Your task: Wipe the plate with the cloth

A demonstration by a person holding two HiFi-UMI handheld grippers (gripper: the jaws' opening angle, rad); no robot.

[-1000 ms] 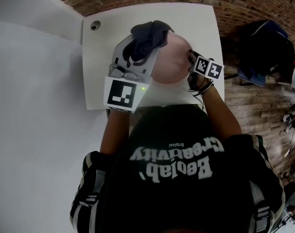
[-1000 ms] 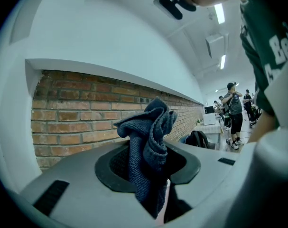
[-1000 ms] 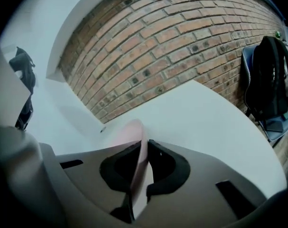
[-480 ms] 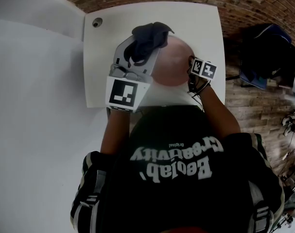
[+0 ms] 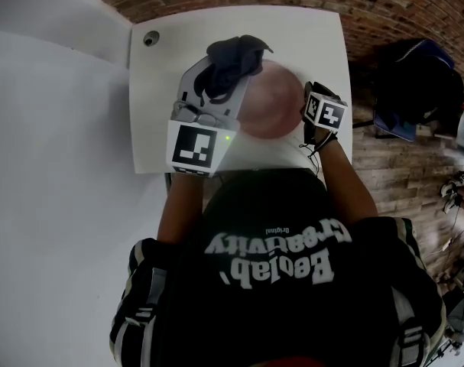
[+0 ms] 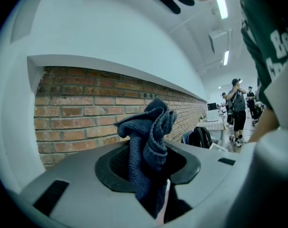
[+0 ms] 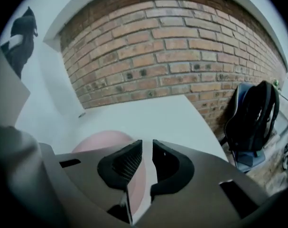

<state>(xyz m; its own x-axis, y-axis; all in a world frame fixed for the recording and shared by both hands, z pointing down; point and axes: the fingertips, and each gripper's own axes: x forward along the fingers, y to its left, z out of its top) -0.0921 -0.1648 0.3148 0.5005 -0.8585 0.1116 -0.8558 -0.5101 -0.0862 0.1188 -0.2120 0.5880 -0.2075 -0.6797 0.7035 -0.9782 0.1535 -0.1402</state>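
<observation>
Left gripper: jaws pinch a bunched dark blue cloth. In the head view the cloth lies over the far left rim of the plate.
Right gripper: jaws pressed nearly together on the right rim of the plate, steadying it.
Table: white, set against a brick wall. It carries the plate near its front edge, between the two grippers.
Plate: pink and round. Most of its face is bare and uncovered by the cloth.
Change, cloth: over the last second it has kept almost the same place at the far left rim, with no clear stroke across the plate.
Change, right gripper: its marker cube has turned slightly and dropped a little toward the near rim, and the plate has shifted slightly with it.
Meaning for the task: wiping appears to be at an early or paused stage. The grip on the plate has probably been reset, and most of the face is still to be covered.
Writing, shirt: white print, upside down in the head view, appears to read "Beolab Creativity" with a small "Original".
Writing, marker cubes: black-and-white square patterns only, no letters.
Indicator lamp: lit green on the left gripper, unlabelled.
</observation>
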